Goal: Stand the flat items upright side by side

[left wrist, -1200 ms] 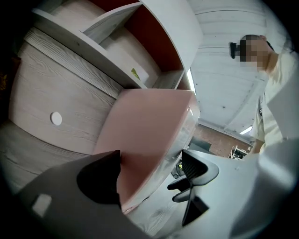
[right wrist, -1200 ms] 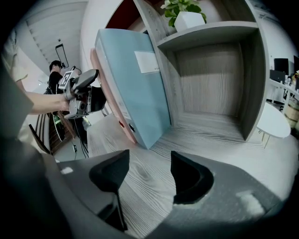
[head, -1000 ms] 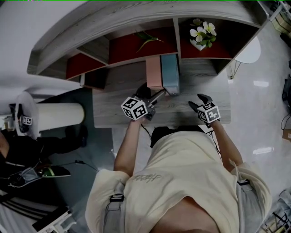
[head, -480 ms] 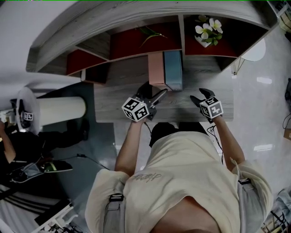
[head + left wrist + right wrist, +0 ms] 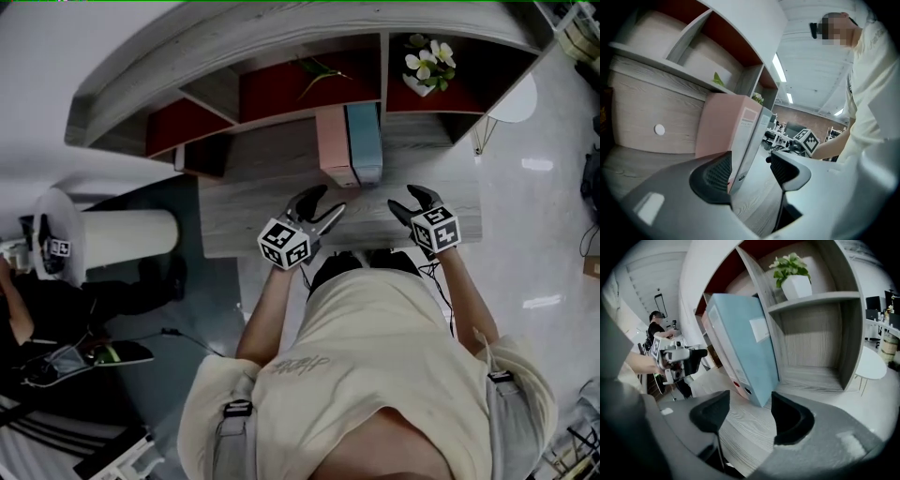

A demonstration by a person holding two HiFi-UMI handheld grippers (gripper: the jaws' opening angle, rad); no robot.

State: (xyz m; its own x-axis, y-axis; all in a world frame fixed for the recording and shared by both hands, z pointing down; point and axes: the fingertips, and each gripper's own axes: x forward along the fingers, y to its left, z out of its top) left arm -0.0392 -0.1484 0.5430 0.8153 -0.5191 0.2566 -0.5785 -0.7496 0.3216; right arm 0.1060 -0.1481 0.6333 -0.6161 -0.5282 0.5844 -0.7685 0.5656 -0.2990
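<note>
Left gripper [image 5: 328, 200]: released. Its jaws have just been closing but stand apart with nothing between the pads. In the left gripper view only bare wood grain lies in the gap, and the binder spines show ahead of it. In the head view it sits at centre frame, near the front edge of the desk [image 5: 246, 214], close to the binders' spine ends but apart from them.

Right gripper [image 5: 405, 202]: also released, jaws apart, bare desk top between them. It sits right of centre, level with the left gripper and apart from the binders.

Pink binder [image 5: 333, 142] and blue binder [image 5: 364, 141]: both upright on the desk, side by side and touching, pink to the left. Spines face the person. Their far ends reach under the shelf unit [image 5: 281, 37].

A potted plant [image 5: 427, 64] with white flowers stands in the upper-right compartment.
</note>
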